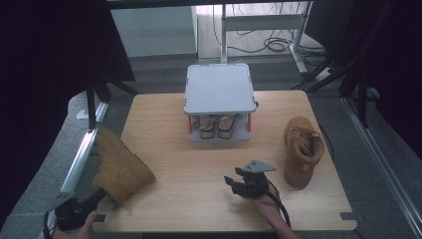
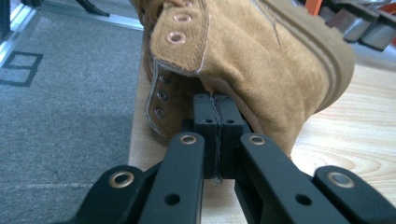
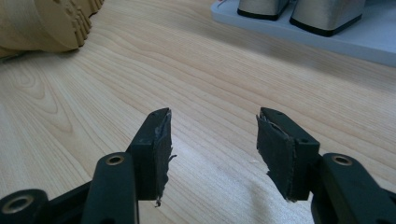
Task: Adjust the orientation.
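Note:
A tan suede boot [image 1: 119, 167] lies tipped at the table's left edge, its sole turned up and to the right, partly over the edge. My left gripper [image 1: 97, 196] is shut at the rim of its opening; in the left gripper view the boot [image 2: 261, 60] looms large and the closed jaws [image 2: 217, 100] seem to pinch its collar edge. The matching boot [image 1: 302, 149] lies at the right. My right gripper [image 1: 233, 183] hovers low over bare wood near the front, and its jaws [image 3: 212, 126] are open with nothing between them.
A grey two-level shoe rack [image 1: 218, 89] stands at the back middle with a pair of heeled shoes [image 1: 217, 127] on its lower shelf [image 3: 373, 46]. A boot sole [image 3: 51, 23] shows far left in the right gripper view. Carpet [image 2: 70, 93] lies beyond the left edge.

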Available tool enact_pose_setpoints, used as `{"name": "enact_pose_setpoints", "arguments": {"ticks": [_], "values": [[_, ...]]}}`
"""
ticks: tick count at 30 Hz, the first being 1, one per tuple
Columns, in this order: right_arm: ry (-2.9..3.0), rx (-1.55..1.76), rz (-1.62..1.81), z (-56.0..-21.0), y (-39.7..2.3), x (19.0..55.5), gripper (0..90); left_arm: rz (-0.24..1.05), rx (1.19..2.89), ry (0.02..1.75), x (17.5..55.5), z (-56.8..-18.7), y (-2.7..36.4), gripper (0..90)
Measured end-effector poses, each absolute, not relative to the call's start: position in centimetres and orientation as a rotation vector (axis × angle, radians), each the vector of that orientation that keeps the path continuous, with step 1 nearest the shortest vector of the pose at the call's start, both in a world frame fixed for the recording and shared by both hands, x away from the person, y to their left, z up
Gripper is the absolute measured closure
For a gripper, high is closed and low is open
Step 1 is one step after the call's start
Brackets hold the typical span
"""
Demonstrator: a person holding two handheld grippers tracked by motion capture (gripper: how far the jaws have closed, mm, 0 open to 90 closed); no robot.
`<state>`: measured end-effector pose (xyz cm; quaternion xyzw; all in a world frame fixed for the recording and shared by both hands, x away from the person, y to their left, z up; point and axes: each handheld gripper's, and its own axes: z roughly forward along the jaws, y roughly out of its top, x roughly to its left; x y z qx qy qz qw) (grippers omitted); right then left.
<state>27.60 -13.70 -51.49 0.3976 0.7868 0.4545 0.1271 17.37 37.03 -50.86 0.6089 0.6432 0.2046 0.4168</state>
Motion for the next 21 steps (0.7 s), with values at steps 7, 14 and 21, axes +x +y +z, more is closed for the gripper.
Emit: {"name": "enact_pose_setpoints", "arguments": {"ticks": [7, 14, 21], "values": [[2.285, 1.163, 1.313, -51.6, -13.8, 27.3, 44.9, 0.492, 1.545, 1.606, 18.2, -51.2, 36.9, 89.5], [2.272, 1.176, 1.305, -51.6, -14.2, 27.1, 44.8, 0.496, 1.552, 1.596, 18.7, -50.9, 36.5, 89.6], [2.258, 1.193, 1.299, -51.7, -14.6, 27.0, 44.8, 0.507, 1.561, 1.580, 19.3, -50.6, 36.0, 89.6]]}}
